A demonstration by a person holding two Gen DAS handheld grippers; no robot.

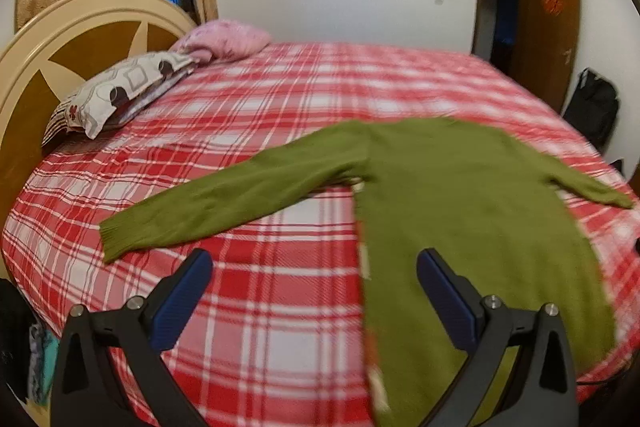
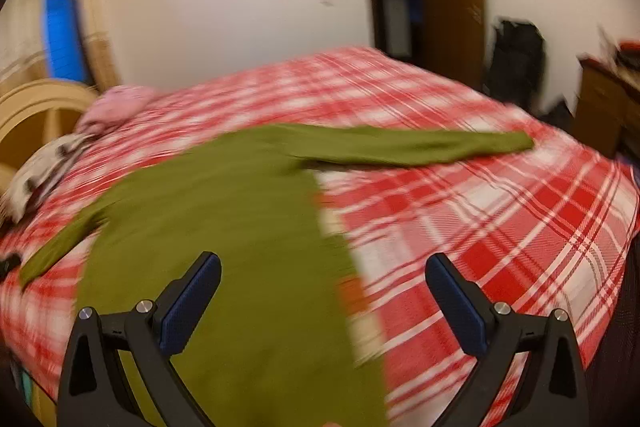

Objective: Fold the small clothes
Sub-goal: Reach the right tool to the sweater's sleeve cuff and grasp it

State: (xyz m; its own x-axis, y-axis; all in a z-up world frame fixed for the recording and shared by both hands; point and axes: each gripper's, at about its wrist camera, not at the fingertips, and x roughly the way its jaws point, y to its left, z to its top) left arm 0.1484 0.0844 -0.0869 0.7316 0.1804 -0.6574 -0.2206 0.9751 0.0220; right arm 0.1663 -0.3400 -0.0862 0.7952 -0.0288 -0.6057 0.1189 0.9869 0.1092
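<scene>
A green long-sleeved sweater (image 1: 460, 211) lies flat on the red plaid bed (image 1: 248, 307), both sleeves spread out to the sides. My left gripper (image 1: 314, 263) hovers open over the sweater's left edge near the hem, nothing between its blue pads. In the right wrist view the same sweater (image 2: 224, 227) runs from the hem below me to the far sleeve (image 2: 420, 145). My right gripper (image 2: 323, 265) is open above the sweater's right edge, holding nothing. This view is motion-blurred.
Pillows (image 1: 120, 91) and a pink cushion (image 1: 228, 39) lie by the headboard (image 1: 52, 39) at the left. A black bag (image 1: 592, 111) stands by the open door (image 1: 548, 27). A wooden dresser (image 2: 608, 103) is at the far right.
</scene>
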